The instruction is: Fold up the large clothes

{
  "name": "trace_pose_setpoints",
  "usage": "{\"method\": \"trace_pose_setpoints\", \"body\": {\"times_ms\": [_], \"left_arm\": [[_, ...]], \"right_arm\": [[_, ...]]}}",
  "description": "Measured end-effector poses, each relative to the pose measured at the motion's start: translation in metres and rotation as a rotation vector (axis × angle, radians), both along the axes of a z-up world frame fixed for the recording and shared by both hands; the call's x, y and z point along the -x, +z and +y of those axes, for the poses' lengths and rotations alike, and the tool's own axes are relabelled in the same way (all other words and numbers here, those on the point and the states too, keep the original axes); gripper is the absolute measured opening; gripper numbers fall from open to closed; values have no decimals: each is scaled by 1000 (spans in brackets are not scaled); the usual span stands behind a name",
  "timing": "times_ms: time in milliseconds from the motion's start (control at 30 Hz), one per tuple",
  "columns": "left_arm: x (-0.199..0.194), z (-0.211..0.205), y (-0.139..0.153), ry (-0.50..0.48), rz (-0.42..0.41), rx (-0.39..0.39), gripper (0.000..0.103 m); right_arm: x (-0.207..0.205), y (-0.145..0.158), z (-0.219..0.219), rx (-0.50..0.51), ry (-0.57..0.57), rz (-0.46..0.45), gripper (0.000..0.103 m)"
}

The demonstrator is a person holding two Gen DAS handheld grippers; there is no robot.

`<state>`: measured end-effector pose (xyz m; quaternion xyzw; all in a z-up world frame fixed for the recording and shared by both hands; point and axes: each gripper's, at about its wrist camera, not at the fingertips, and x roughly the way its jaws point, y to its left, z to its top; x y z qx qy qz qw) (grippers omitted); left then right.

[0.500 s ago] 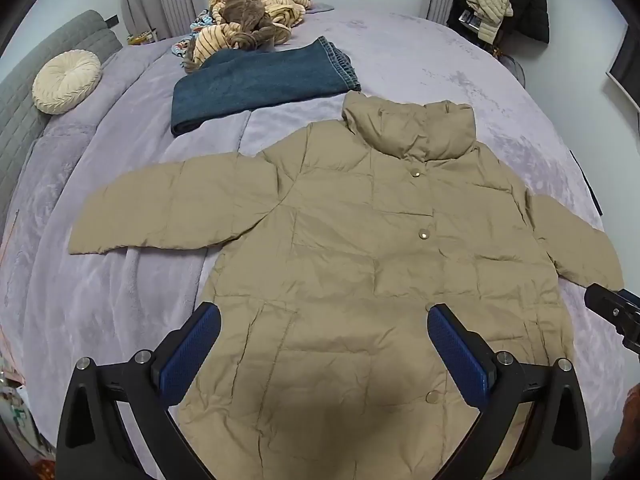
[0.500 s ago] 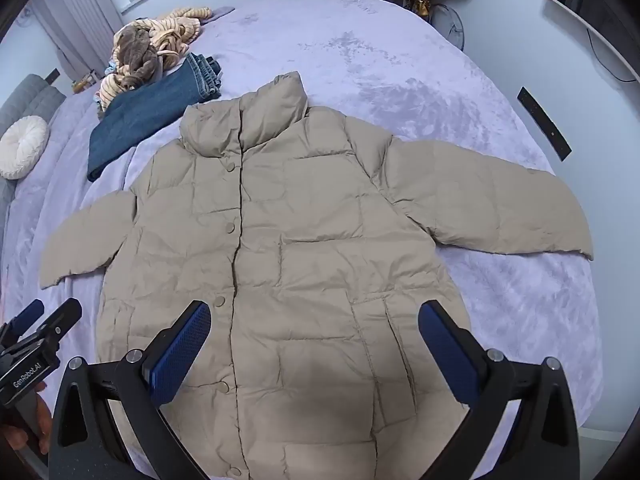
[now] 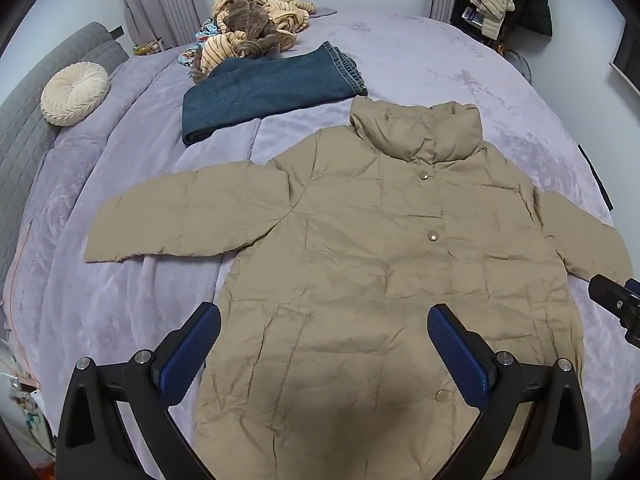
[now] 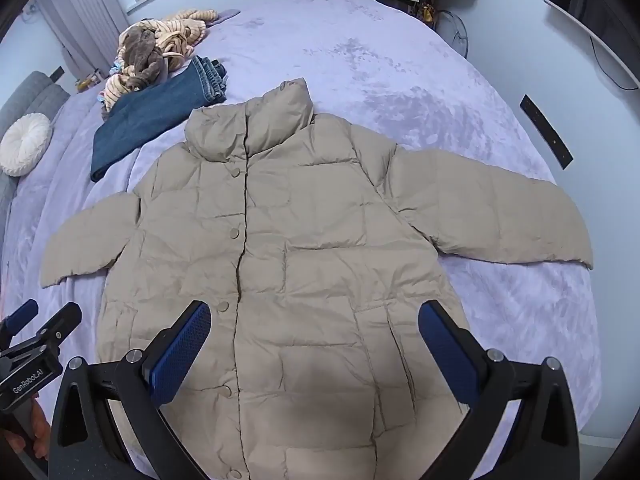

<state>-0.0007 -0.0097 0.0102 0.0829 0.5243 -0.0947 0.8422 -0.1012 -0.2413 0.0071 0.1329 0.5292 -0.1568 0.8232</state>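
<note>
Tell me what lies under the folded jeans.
The folded jeans rest on the lilac bedspread, and the striped clothes pile touches their far edge. Whatever sits beneath them is covered.

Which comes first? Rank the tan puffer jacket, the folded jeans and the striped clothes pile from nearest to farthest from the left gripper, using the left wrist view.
From the left gripper:
1. Tan puffer jacket, spread flat right under the open fingers.
2. Folded jeans, beyond the jacket's collar, toward the left.
3. Striped clothes pile, past the jeans at the far edge of the bed.
</note>
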Motion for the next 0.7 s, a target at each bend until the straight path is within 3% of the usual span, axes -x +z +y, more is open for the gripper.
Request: {"method": "trace_pose_setpoints", "body": {"times_ms": [700], "left_arm": [[-2, 4, 2, 7, -3, 1, 103]], "right_arm": [[-4, 5, 9, 12, -3, -6, 103]]}}
